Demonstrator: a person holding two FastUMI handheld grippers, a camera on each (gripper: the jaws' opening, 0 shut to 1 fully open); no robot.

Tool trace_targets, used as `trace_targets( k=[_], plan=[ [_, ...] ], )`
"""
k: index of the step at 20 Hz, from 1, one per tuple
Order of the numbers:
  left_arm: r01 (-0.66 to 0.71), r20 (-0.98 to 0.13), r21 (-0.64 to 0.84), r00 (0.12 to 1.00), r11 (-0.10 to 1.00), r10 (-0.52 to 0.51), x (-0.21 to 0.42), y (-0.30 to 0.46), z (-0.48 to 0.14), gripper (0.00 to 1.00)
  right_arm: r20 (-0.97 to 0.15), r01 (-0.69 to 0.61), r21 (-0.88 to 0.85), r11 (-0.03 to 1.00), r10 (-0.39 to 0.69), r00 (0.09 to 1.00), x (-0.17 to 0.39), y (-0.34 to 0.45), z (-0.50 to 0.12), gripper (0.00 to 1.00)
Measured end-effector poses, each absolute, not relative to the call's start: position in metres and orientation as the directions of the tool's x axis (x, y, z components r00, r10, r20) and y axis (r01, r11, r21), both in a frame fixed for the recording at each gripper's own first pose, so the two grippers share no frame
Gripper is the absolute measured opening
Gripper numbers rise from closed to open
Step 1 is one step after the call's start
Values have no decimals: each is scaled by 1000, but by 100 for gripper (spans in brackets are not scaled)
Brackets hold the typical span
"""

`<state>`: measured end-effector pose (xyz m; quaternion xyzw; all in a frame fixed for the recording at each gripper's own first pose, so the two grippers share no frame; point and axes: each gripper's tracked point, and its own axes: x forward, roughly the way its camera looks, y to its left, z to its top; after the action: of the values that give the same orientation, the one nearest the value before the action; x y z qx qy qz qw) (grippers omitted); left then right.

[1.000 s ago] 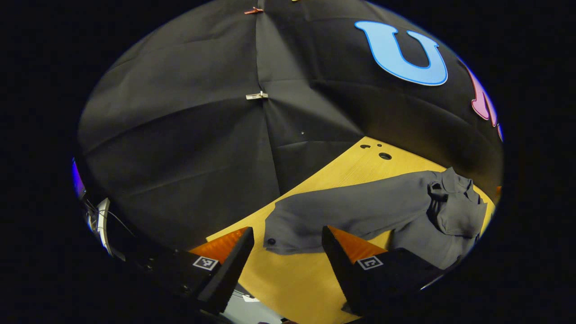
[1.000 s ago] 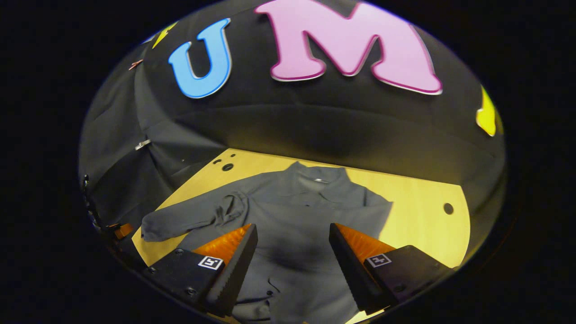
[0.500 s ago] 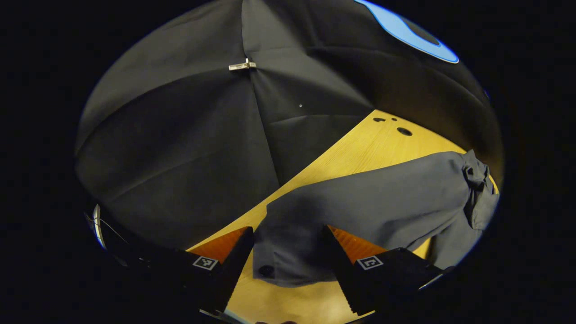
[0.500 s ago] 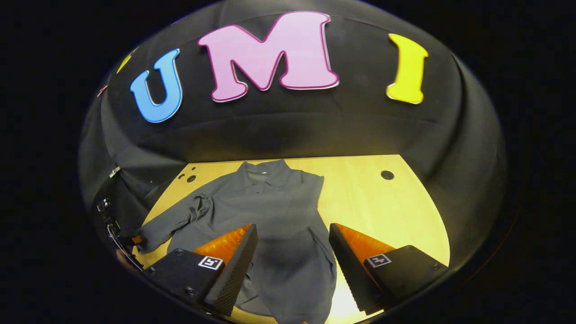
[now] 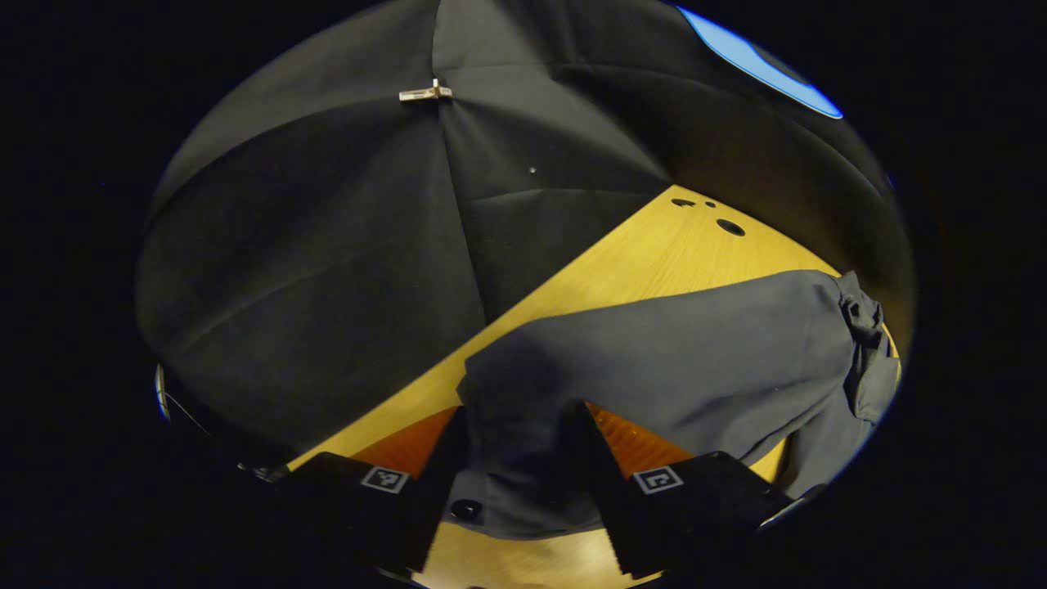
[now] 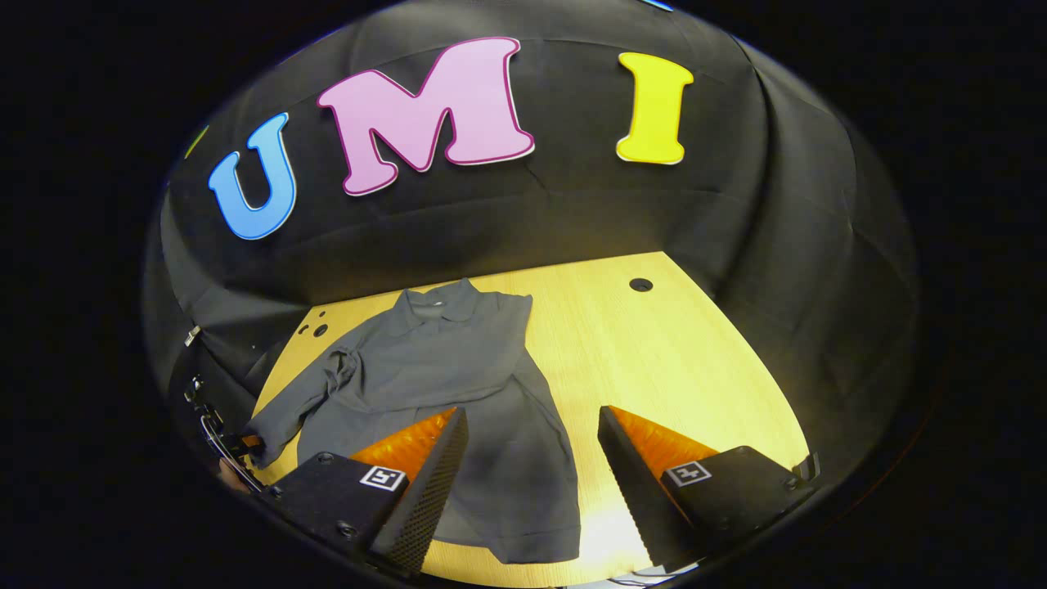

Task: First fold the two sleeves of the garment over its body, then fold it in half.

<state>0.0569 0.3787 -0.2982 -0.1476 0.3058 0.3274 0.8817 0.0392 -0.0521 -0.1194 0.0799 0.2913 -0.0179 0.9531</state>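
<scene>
Grey long-sleeved garment [image 6: 458, 384] lying flat on the wooden surface [image 6: 654, 360], collar toward the booth wall. In the right gripper view, the sleeve on the image's right already lies folded across the body, while the other sleeve [image 6: 298, 405] extends outward to the image's left toward the surface edge.

The left hand-held gripper [image 5: 514, 483] straddles the cuff [image 5: 507, 458] of that outstretched sleeve, one finger on either side of the cloth near the cuff button [image 5: 466, 509]. The fingers appear to be narrowing on the fabric; whether both press it cannot be told. The right hand-held gripper [image 6: 532, 483] hovers released above the garment's lower half, fingers wide apart, grasping nothing.

Step in hand: judged to be the second sleeve fold. The next move calls for a firm pinch on the cuff, then lifting and carrying it across the body so the sleeve lands flat, without dragging the garment. The fold in half remains to be done.
</scene>
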Motion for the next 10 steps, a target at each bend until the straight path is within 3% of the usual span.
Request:
trace_targets(
  k=[2,6,10],
  plan=[
    [-623,-639,-60,624,780,449,61,375,-297,68,-562,93,148,985,6,827,34,-53,-123,99],
    [-606,-634,-49,633,794,444,71,366,-293,10,-552,104,147,984,-6,834,20,-58,-124,99],
    [-602,-617,-87,658,794,432,81,360,-272,6,-547,118,136,984,-25,837,16,-69,-126,99]
  ],
)
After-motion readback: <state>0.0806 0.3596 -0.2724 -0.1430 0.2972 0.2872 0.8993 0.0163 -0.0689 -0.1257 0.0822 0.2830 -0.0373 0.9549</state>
